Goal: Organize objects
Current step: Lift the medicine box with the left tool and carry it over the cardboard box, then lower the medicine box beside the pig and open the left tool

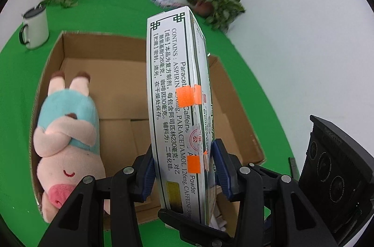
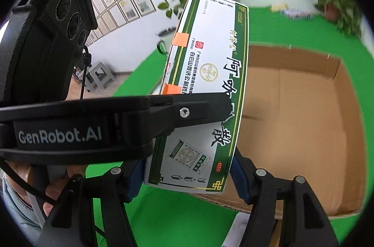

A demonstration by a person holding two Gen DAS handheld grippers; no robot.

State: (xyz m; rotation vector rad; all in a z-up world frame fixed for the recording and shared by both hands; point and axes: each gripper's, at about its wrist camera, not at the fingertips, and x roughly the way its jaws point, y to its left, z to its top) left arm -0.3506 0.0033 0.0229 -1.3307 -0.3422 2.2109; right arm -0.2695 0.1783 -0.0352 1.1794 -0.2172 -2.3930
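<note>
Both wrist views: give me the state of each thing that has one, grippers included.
White-and-green medicine box: held on edge above the carton, orange tape on its flaps.
Brown cardboard carton: open.
Pink plush pig in blue dress: lying inside the carton by its wall.
White enamel mug: upright.
Left gripper: shut on the box.
Right gripper: its fingers flank the box's end; grip unclear.

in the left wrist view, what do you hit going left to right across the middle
white mug → plush pig lying in the cardboard box → medicine box held upright by the left hand-held gripper → black body of the right hand-held gripper
</note>
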